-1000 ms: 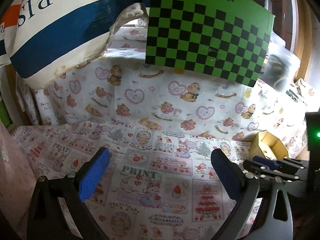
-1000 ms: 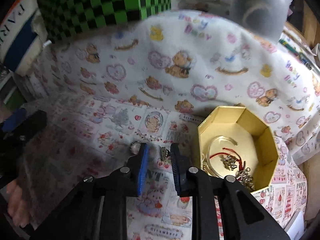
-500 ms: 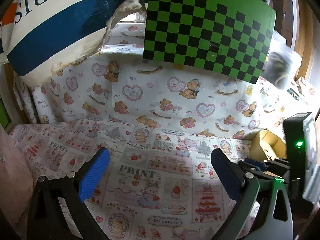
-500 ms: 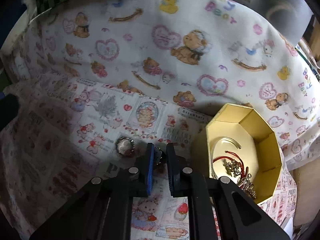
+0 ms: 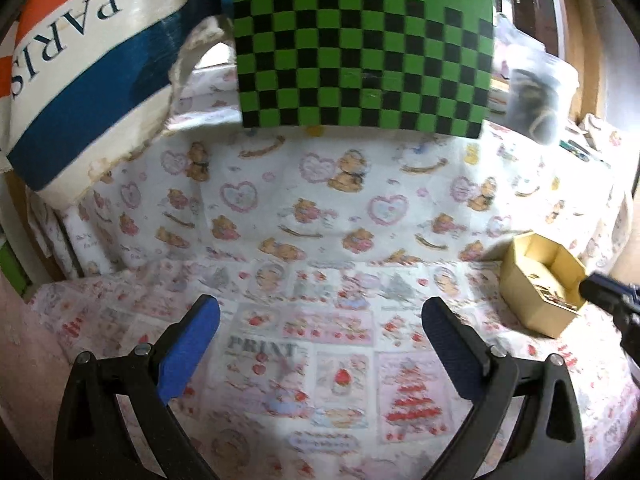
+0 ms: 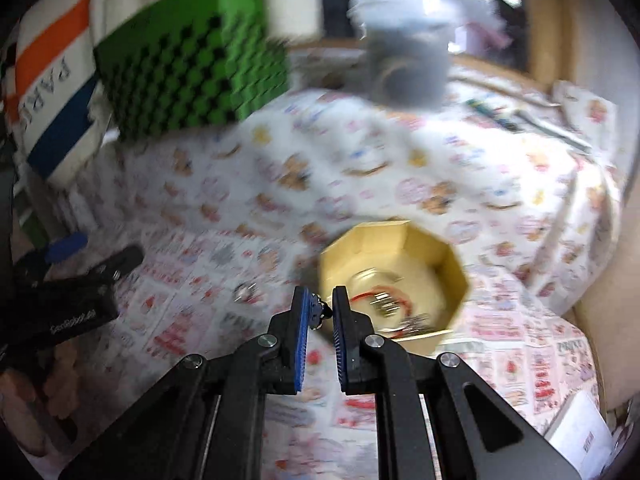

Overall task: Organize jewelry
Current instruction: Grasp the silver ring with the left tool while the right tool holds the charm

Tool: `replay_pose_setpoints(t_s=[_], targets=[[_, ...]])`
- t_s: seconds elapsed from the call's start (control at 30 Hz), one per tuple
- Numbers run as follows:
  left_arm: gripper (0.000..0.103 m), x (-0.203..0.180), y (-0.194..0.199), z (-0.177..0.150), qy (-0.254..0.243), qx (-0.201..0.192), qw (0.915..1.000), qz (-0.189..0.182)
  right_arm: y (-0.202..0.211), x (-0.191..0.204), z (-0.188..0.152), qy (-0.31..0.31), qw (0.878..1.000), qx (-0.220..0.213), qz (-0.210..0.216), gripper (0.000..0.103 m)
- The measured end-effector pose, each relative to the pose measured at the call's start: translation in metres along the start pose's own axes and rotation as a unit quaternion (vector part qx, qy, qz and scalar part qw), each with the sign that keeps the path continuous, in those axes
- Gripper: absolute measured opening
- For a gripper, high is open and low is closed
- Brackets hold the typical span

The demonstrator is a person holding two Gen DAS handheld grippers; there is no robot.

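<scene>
A yellow octagonal box point(image 6: 394, 276) stands open on the printed cloth, with a red cord and metal jewelry pieces inside; it also shows at the right of the left wrist view point(image 5: 540, 284). My right gripper point(image 6: 320, 312) is shut on a small dark metal jewelry piece point(image 6: 320, 312), lifted just left of the box's near rim. A small round ring-like piece point(image 6: 245, 293) lies on the cloth to the left, blurred. My left gripper point(image 5: 316, 320) is open and empty above the cloth; it also shows at the left of the right wrist view point(image 6: 80, 272).
A green and black checkered board point(image 5: 360, 56) and a PARIS-printed bag point(image 5: 80, 64) stand at the back. A clear plastic tub point(image 5: 536, 96) sits on the raised cloth-covered ledge at back right. A white paper point(image 6: 580, 432) lies at near right.
My right gripper closed on the small jewelry piece, lifted it from the cloth and swung toward the box. The left gripper stayed open and shifted slightly.
</scene>
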State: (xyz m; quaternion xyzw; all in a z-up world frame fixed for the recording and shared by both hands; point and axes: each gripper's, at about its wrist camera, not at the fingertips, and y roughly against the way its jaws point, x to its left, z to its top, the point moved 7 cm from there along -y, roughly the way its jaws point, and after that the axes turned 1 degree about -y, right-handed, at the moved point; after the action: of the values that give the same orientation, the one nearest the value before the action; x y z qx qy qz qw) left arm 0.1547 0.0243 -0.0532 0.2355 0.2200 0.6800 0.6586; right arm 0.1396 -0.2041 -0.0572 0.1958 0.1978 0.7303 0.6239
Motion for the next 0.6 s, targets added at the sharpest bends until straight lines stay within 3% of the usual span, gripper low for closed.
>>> replay_pose_setpoints(t_s=[0.1, 0.2, 0.23, 0.3, 0.4, 0.6], targets=[[0.1, -0.012, 0.001, -0.007, 0.004, 0.021, 0.9996, -0.021, 0.011, -0.014, 0.0, -0.005, 1.0, -0.008, 0.005, 0.013], [0.099, -0.029, 0.006, -0.005, -0.03, 0.013, 0.999, -0.03, 0.014, -0.025, 0.006, -0.026, 0.999, -0.016, 0.018, 0.013], [0.097, -0.035, 0.007, -0.004, -0.041, 0.01, 0.9986, -0.031, 0.015, -0.027, 0.006, -0.033, 0.999, -0.016, 0.026, 0.013], [0.082, -0.045, 0.006, -0.002, -0.063, 0.019, 0.9973, -0.032, 0.014, -0.031, 0.007, -0.042, 0.998, -0.018, 0.03, 0.013], [0.077, -0.063, -0.003, -0.001, -0.069, 0.05, 0.994, -0.069, 0.01, -0.038, 0.004, -0.05, 0.998, -0.015, 0.028, 0.013], [0.064, -0.093, -0.025, 0.004, -0.089, 0.099, 0.9876, -0.083, -0.001, -0.043, 0.0, -0.059, 0.998, -0.007, 0.025, 0.013]])
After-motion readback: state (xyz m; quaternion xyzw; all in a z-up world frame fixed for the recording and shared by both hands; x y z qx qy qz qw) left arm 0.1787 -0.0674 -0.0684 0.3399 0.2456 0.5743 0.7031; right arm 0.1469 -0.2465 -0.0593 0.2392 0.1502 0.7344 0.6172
